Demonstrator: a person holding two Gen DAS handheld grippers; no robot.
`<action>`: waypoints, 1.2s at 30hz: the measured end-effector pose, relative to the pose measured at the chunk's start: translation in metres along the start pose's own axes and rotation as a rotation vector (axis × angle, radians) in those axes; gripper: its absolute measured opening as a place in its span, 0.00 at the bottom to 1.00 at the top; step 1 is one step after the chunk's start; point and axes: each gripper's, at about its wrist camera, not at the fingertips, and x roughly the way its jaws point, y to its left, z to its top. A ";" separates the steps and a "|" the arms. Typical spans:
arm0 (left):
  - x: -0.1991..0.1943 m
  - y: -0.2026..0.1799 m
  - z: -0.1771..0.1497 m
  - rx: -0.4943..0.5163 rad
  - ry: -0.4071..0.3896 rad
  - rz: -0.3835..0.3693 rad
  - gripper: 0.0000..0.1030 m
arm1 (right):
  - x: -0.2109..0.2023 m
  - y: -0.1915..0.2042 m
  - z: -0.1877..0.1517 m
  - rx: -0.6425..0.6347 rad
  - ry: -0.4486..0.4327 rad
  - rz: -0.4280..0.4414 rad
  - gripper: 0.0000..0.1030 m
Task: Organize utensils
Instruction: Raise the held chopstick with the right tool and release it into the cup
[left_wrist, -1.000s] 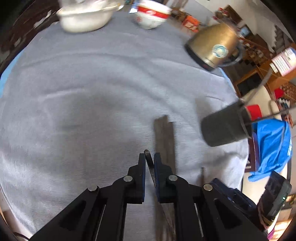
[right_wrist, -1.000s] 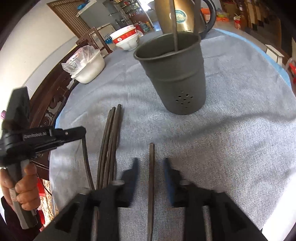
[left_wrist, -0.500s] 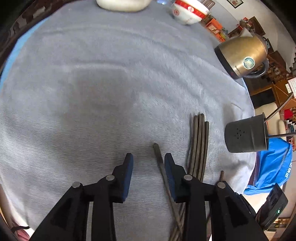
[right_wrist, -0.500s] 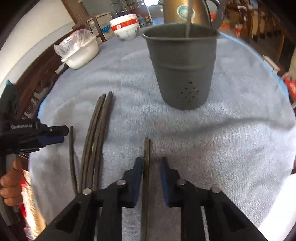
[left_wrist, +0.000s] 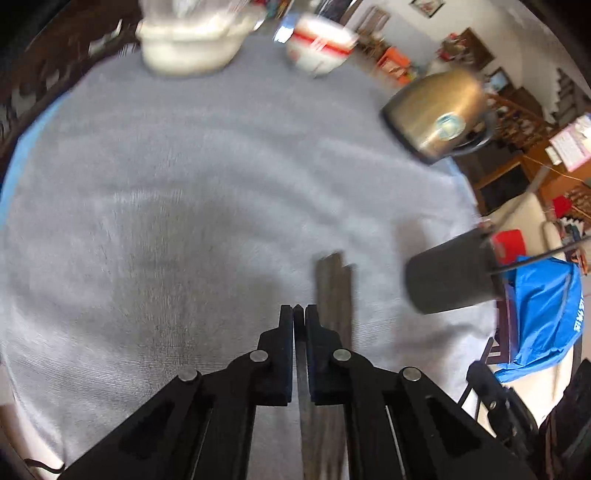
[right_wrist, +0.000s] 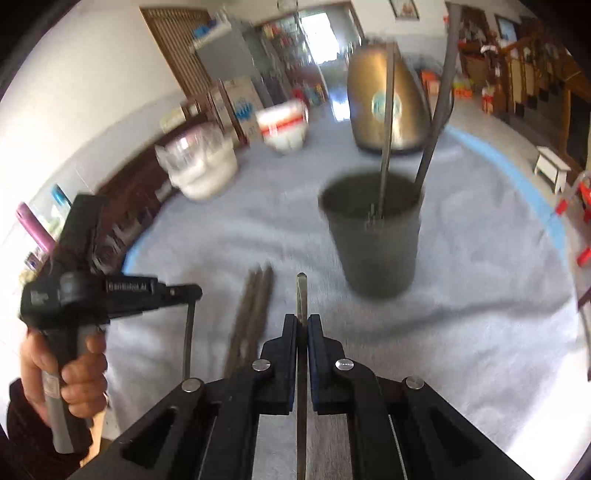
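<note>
White wall (right_wrist: 122, 66) at left; slatted wooden door (right_wrist: 177, 48); grey cabinet (right_wrist: 225, 55); bright doorway (right_wrist: 325, 40); dark wooden shelving (right_wrist: 535, 81) at right; pale floor (right_wrist: 480, 122).

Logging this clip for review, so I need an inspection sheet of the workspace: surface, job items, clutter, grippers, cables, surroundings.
Surface: round table under a grey cloth.
Job's things: dark holder cup upright with two utensils standing in it; bundle of chopsticks lying on the cloth.
Clutter: gold kettle, red-and-white bowl, white container.
Grippers: left gripper shut on a chopstick; right gripper shut on another chopstick.
Cables: nothing seen.
Surroundings: furnished room, blue bag beside the table.
</note>
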 end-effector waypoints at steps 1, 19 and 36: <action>-0.013 -0.006 0.001 0.019 -0.025 -0.009 0.06 | -0.010 0.000 0.005 0.003 -0.034 0.009 0.06; -0.169 -0.136 0.030 0.267 -0.473 -0.109 0.06 | -0.132 0.010 0.070 0.029 -0.719 -0.040 0.06; -0.126 -0.164 0.048 0.230 -0.529 -0.133 0.06 | -0.066 0.016 0.119 0.041 -0.848 -0.280 0.06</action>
